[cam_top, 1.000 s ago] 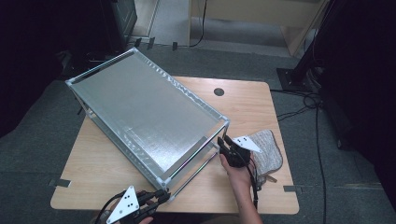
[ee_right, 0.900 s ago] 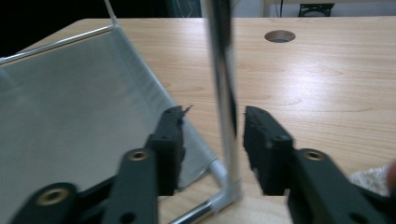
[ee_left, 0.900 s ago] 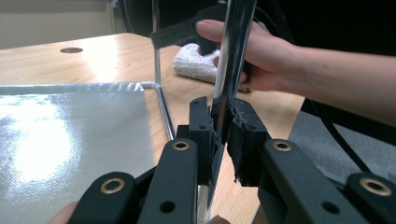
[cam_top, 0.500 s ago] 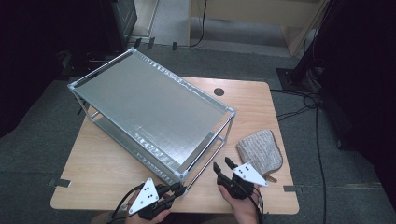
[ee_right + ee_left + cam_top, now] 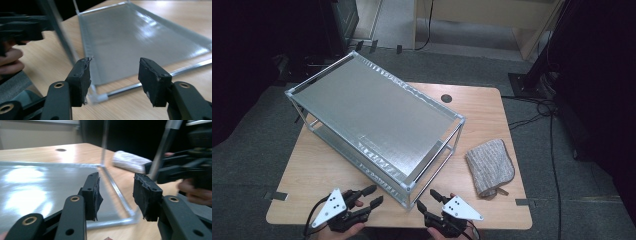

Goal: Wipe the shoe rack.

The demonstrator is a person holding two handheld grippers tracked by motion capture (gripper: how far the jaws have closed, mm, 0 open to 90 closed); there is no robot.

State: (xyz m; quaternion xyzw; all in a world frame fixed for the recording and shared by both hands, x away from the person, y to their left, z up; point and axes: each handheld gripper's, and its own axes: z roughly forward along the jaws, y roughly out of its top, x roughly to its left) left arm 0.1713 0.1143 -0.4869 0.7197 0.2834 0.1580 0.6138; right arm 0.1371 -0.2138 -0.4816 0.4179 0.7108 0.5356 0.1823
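1. Both grippers, left (image 5: 371, 195) and right (image 5: 428, 199), sit at the rack's (image 5: 377, 120) near corner, drawn back from it since the earlier frames; jaws have just been opening, now half-wide, nothing between them.
2. Judgement: rack released, placement likely finished.
3. Rack: two-tier, silver metal, thin round posts, flat matte shelves; stands askew mid-table (image 5: 312, 170).
4. Cloth (image 5: 490, 166): grey knit, folded, right of rack.

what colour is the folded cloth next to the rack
Grey, with a fine ribbed weave; the cloth shows best in the high view.
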